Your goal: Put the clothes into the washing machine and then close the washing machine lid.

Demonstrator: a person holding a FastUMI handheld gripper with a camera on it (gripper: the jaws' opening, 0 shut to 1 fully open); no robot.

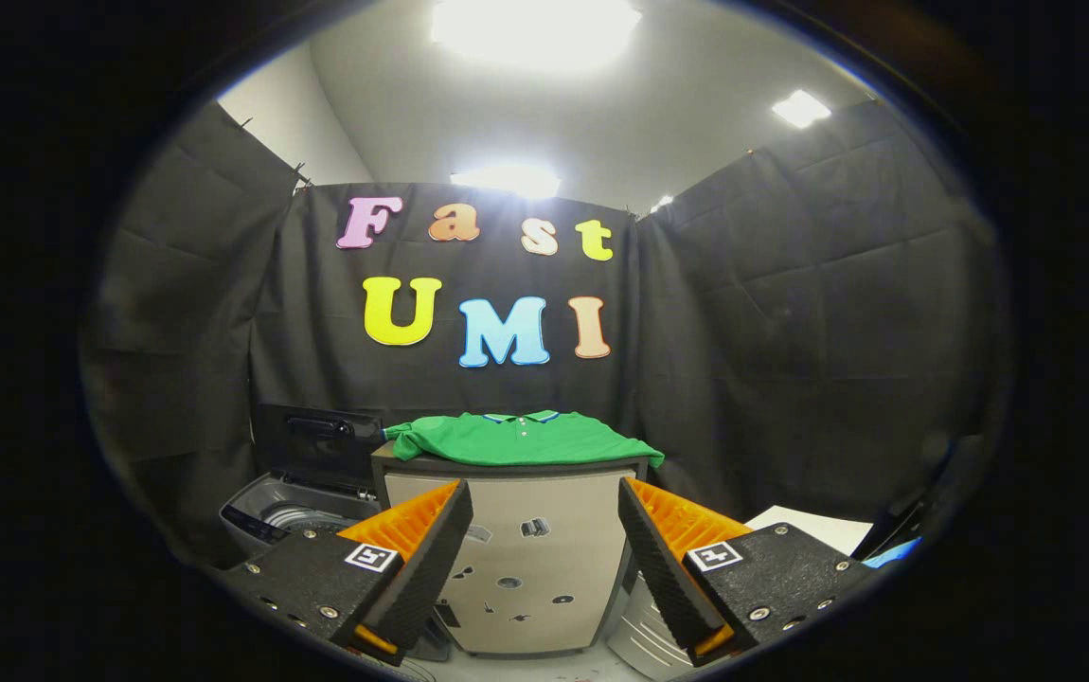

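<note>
We're at the start, nothing done yet. Gripper (544, 559) jaws are wide open, holding nothing. Green shirt (518, 439) lies flat on top of the cabinet (516, 549), beyond the jaws. Washing machine (294, 511) sits left of the cabinet w/ lid (317, 440) up; drum probably empty. Left: grab shirt, drop in, close lid.

Handheld two-finger gripper (544, 559): each finger (426, 559) a wedge w/ ribbed, textured inner face. Behind sit flat matte mounting blocks (312, 578), each w/ small square black-and-white fiducial tag (371, 557) and several silver screws (329, 612) along the edges.
</note>
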